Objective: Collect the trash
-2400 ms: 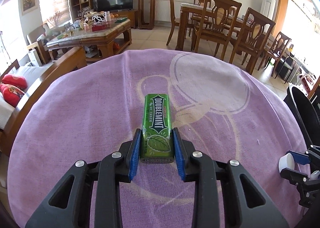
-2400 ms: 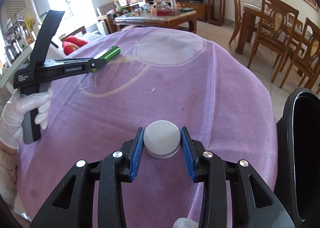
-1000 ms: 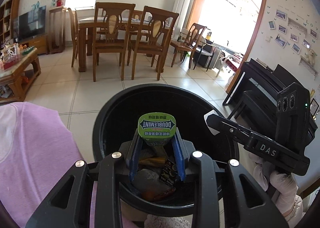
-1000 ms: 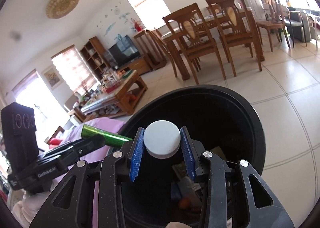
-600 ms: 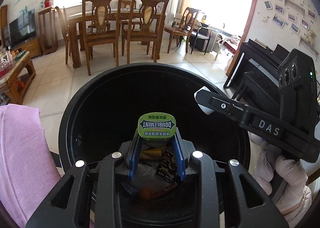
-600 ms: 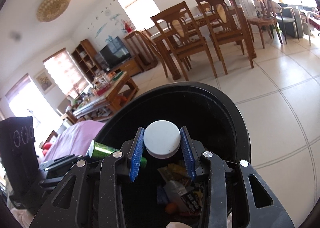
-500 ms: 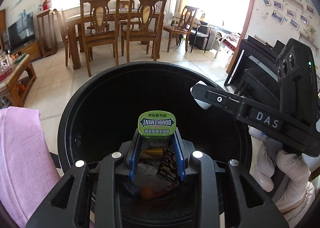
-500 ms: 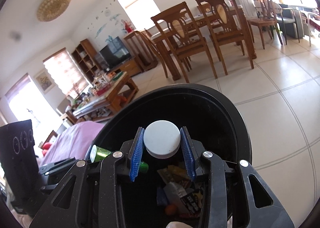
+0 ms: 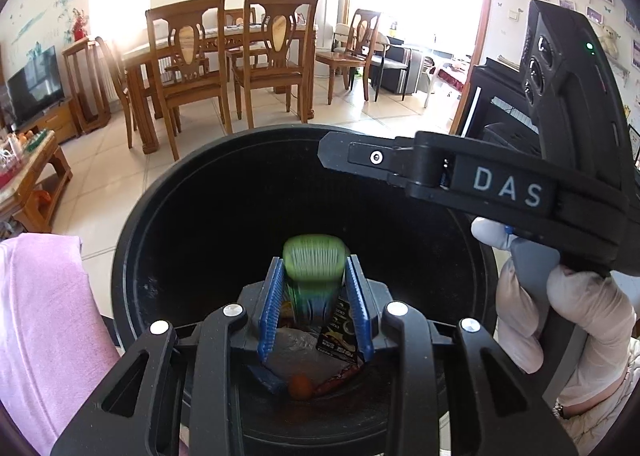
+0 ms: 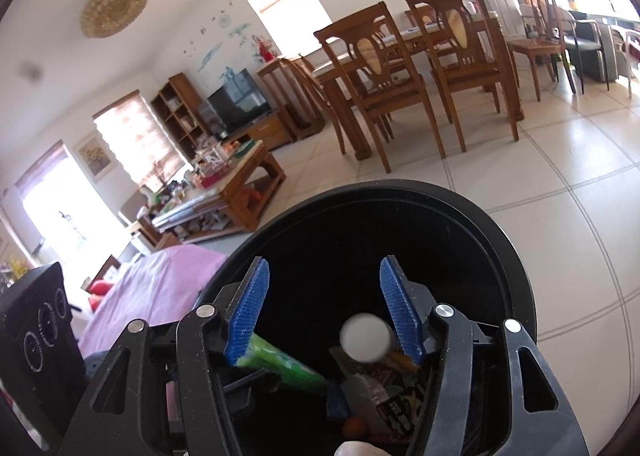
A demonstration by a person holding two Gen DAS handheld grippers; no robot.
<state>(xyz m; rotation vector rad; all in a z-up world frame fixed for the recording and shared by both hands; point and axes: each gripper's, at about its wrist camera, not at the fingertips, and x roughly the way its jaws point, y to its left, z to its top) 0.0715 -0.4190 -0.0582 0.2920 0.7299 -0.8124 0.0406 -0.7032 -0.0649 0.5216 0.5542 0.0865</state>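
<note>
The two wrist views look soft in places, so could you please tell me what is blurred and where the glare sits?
Left wrist view: the green gum pack is motion-smeared between the left gripper pads, its print unreadable; the doorway behind is blown out. Right wrist view: the white cap is blurred, loose between the right gripper pads, which have just been opening, above the black bin; the windows glare white.

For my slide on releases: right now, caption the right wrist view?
Right gripper, its jaws just opened, drops the white cap into the black bin.
</note>
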